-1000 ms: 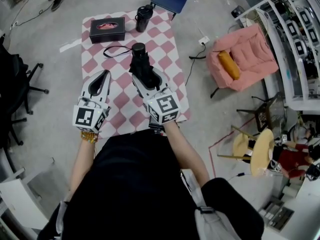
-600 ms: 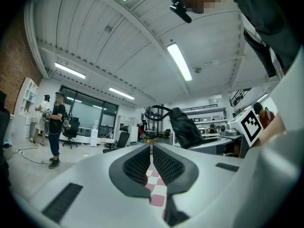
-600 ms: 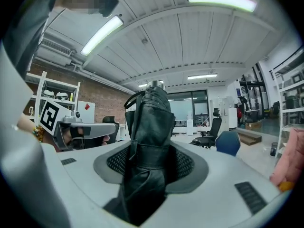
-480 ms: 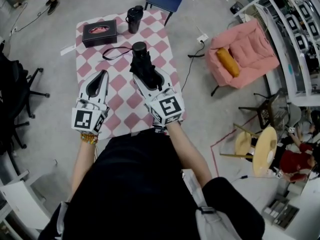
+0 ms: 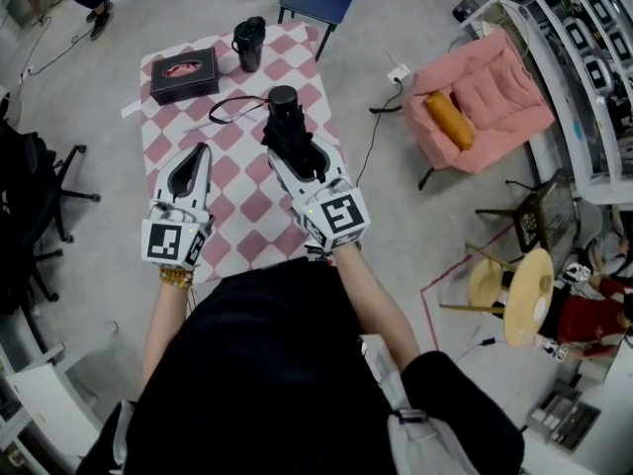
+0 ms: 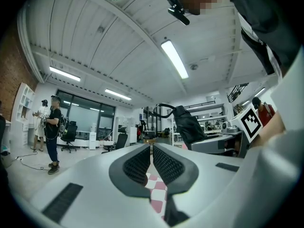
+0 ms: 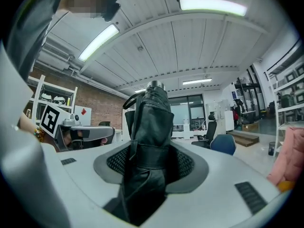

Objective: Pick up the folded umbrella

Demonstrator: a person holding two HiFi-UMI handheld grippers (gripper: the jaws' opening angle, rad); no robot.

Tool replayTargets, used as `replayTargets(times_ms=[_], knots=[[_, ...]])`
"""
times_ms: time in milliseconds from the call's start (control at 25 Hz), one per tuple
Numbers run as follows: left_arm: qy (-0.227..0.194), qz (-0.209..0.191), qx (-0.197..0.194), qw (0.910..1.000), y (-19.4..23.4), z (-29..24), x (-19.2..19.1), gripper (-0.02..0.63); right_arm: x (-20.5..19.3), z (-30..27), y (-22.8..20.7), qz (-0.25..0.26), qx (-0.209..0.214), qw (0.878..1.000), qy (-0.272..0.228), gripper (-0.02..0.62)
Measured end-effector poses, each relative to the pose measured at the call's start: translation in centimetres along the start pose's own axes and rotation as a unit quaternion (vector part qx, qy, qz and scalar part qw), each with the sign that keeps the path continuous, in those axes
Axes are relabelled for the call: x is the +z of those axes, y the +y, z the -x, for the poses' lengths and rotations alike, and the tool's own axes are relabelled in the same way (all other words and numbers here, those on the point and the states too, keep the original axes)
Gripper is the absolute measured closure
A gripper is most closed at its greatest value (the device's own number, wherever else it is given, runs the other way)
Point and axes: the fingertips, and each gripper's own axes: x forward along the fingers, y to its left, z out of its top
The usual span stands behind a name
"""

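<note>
Head view: steep down, high over pink-white checked tabletop (image 5: 247,206). Both gripper views: low, level, close along jaws; all 3 share black folded fabric umbrella (image 5: 287,132).

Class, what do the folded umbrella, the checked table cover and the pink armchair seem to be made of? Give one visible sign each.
Folded umbrella: likely black synthetic fabric, slight sheen, creased folds and a strap.
Table cover: probably cloth or vinyl, matte pink-and-white checks; unclear which.
Pink armchair: soft padded upholstery, matte, with plump cushions.

Umbrella (image 5: 286,127) in right hand-held gripper (image 5: 300,156), over table (image 5: 242,202)
</note>
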Motion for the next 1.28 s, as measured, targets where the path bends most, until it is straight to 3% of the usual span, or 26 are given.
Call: replayTargets(times_ms=[760,1280], knots=[[0.025,-0.009,0.013,0.9996,-0.4,-1.9,-2.8,0.578,-2.5,1.2,-3.9,-0.013,-0.019,1.000,0.003,0.385],[0.033,-0.010,0.015,0.9993,-0.8,-2.0,-3.4,0.578,-3.6,1.0,-3.6,-0.011,-0.004,1.000,0.017,0.385]])
